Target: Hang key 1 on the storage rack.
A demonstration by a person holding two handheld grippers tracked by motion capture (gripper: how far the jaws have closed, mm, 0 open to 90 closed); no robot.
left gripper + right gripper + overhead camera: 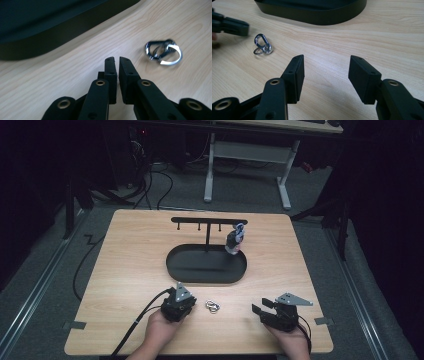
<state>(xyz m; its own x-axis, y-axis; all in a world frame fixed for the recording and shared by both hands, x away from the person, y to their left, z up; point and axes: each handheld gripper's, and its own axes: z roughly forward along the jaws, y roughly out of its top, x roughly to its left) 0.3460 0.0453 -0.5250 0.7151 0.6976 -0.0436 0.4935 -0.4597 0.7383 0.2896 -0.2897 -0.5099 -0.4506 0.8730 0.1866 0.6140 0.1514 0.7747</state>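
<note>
A silver key ring with a clip (213,306) lies on the wooden table between my two grippers; it also appears in the left gripper view (163,52) and the right gripper view (262,47). My left gripper (179,296) (117,60) is shut with nothing between its jaws, and the ring lies just to its right. My right gripper (261,306) (325,60) stands open over bare wood, pointing left toward the ring. Beyond them sits a black oval tray (190,270) (50,30) (317,15) with a T-shaped hanger (208,221). A small keychain charm (235,240) hangs from the hanger's right end.
The left gripper (232,25) shows at the upper left of the right gripper view, close to the ring. The table's front edge (200,352) is just behind both hands. A cable (135,325) trails from the left gripper off the front edge.
</note>
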